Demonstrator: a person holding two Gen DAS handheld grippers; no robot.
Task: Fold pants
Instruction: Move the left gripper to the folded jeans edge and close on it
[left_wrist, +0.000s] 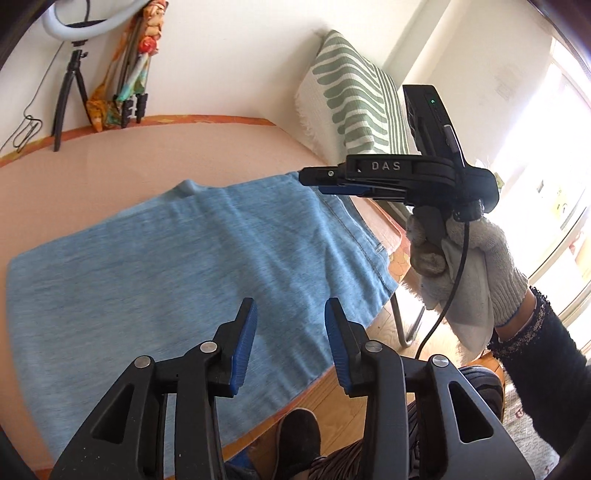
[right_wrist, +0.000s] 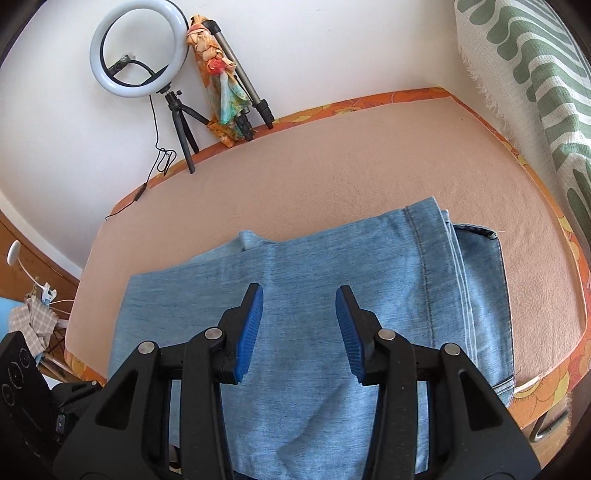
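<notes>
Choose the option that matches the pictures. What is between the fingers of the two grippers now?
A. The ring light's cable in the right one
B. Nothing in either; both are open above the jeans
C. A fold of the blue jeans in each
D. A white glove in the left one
B: the left gripper and the right gripper both show an empty gap, with the folded jeans lying flat on the table below.

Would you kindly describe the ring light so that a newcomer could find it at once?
Start at the peach table holding the folded blue jeans. Along its far edge, against the white wall, stand two tripods. The ring light is the white glowing circle atop the short black one; the taller grey tripod carries a floral cloth.
</notes>
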